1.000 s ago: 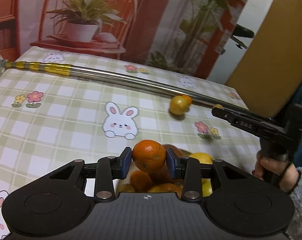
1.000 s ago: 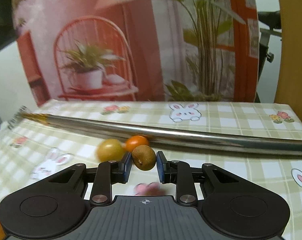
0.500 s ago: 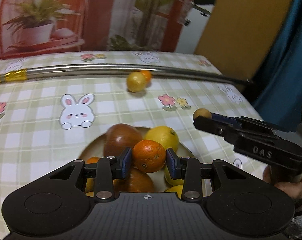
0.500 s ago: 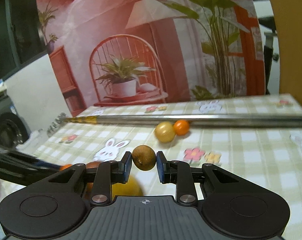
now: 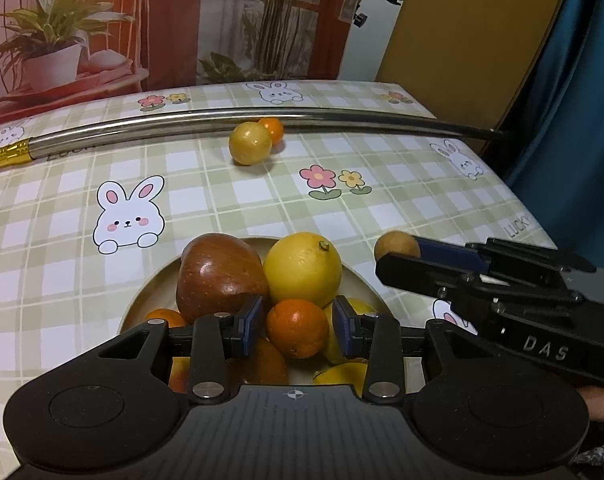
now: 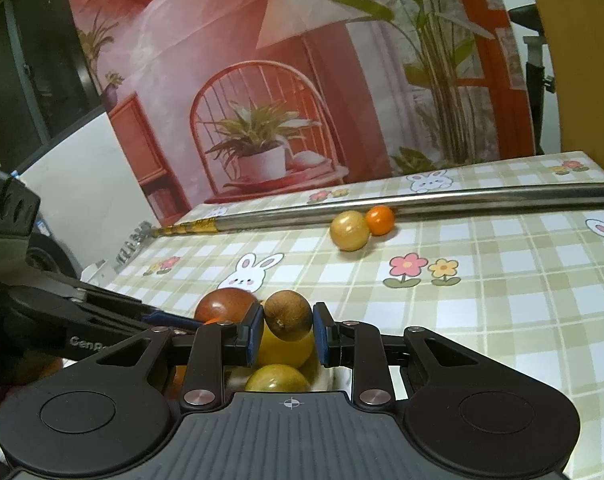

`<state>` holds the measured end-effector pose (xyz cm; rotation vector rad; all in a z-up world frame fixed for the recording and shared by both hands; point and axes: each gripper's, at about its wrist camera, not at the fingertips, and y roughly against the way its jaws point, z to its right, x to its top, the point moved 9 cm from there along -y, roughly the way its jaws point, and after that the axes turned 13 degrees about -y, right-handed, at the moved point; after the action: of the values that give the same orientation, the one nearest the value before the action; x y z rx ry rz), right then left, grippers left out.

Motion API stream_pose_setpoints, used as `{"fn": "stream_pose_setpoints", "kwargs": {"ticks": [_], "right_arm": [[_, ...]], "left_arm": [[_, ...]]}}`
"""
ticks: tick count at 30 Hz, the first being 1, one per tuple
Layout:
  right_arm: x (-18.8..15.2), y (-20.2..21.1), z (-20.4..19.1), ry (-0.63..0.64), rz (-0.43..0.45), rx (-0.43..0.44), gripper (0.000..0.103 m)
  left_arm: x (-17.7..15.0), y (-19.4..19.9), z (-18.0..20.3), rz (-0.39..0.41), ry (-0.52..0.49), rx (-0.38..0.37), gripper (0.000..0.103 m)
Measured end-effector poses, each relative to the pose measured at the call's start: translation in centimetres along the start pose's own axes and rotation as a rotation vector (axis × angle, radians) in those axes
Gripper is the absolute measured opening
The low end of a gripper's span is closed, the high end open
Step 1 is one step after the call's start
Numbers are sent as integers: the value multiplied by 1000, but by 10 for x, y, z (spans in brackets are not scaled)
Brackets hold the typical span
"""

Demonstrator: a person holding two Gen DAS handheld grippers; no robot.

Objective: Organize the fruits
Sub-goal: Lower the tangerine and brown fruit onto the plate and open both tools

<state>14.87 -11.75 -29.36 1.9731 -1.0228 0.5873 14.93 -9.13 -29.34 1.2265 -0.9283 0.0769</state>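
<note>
A beige plate [image 5: 142,304] holds a red-brown apple [image 5: 218,276], a yellow lemon [image 5: 302,268] and several oranges. My left gripper [image 5: 298,330] stands over the plate with an orange [image 5: 298,334] between its pads; small gaps show on both sides, and the orange rests on the pile. My right gripper [image 6: 288,330] is shut on a brown kiwi [image 6: 288,316] and holds it over the plate's right side; it also shows in the left wrist view [image 5: 397,254]. A yellow fruit [image 5: 250,146] and a small orange [image 5: 272,130] lie loose farther back.
A long steel tube [image 5: 206,120] lies across the far side of the table, touching the small orange. The table's right edge [image 5: 517,200] is close to the plate. A printed backdrop stands behind the table.
The left gripper has lowered its orange onto the pile and its jaws have parted from it. The right gripper has carried the kiwi in from the right, over the plate.
</note>
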Motion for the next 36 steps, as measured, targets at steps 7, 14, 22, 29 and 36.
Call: {"fn": "stream_pose_setpoints", "kwargs": {"ticks": [7, 14, 22, 29, 36], "right_arm": [[-7, 2, -3, -2, -17, -1, 24], [-20, -4, -21, 49, -68, 21, 24], [-37, -13, -51, 146, -117, 22, 24], [-46, -14, -54, 175, -144, -26, 25], [-49, -16, -56, 187, -153, -50, 26]], "left_arm": [[-6, 30, -19, 74, 124, 47, 41], [-24, 63, -50, 116, 216, 164, 41], [-38, 75, -57, 144, 257, 184, 46], [-49, 75, -57, 148, 264, 173, 47], [-57, 77, -60, 145, 282, 169, 46]]}}
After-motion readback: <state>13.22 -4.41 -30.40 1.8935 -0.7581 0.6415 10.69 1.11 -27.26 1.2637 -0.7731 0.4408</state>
